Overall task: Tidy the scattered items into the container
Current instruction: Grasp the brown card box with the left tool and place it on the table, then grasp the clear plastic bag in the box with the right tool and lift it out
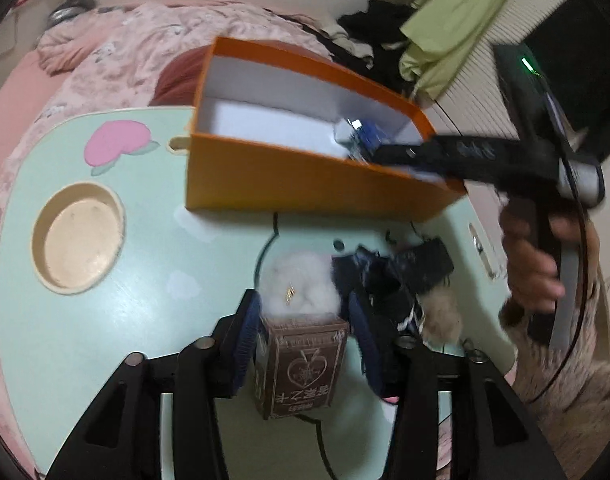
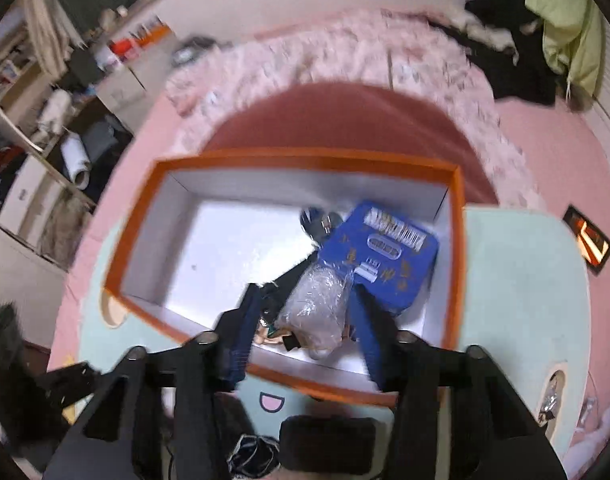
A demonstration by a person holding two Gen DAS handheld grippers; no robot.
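Left gripper (image 1: 305, 332): its jaws bracket a small brown carton (image 1: 303, 368) that stands on the pale green table (image 1: 117, 320); the left pad lies against the carton's side while the right pad stands slightly clear, so the carton reads as bracketed rather than firmly clamped. Right gripper (image 2: 305, 320): its jaws stand over the orange box (image 2: 137, 220), either side of a clear plastic-wrapped bundle (image 2: 319, 308) that rests on the box floor; whether the pads press on it cannot be told through the blur. Already inside the box, at its right end, lie a blue packet (image 2: 389, 256) and a small dark round item (image 2: 319, 220); the rest of the white floor is bare. Still outside, on the table just beyond the carton, are a white fluffy ball (image 1: 301, 284), a tangle of dark items (image 1: 389, 276) and a tan furry piece (image 1: 441, 316). By this evidence the task is judged partly done: a few items are binned, and at least four remain.
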